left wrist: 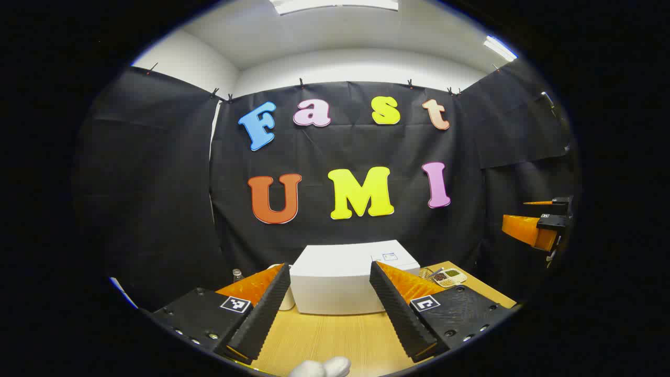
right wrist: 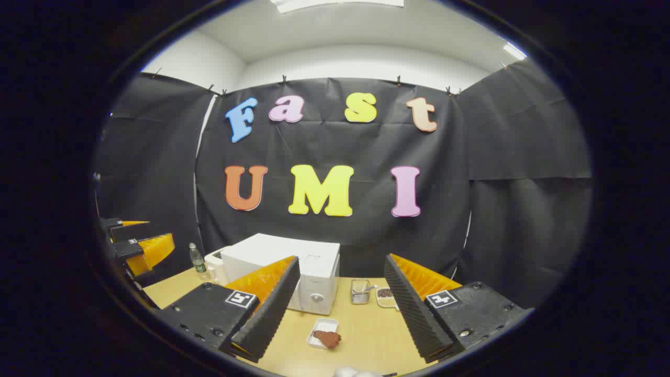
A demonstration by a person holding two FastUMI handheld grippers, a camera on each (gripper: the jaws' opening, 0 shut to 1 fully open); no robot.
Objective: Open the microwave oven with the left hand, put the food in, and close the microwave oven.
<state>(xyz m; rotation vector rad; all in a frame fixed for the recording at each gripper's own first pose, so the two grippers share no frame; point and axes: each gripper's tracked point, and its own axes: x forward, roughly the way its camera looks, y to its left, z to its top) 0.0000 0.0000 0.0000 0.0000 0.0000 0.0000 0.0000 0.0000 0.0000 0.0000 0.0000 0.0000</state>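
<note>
Left claw (left wrist: 330, 293) held spread, nothing gripped, above surface (left wrist: 335, 335). Right claw (right wrist: 340, 293) likewise spread, nothing gripped. Microwave oven (right wrist: 293, 272) seen shut on surface; food (right wrist: 328, 339) laid in tray (right wrist: 317, 335) before it.

The microwave oven (right wrist: 293, 272) is a white box standing upright on the worktop (right wrist: 366, 335), a little left of centre in the lower part of the right gripper view, its door shut and a round knob low on its front. The food (right wrist: 328, 339) is a dark reddish-brown piece lying in a shallow white tray (right wrist: 316, 337) in front of the oven, at lower centre of that view, apart from it.
</note>
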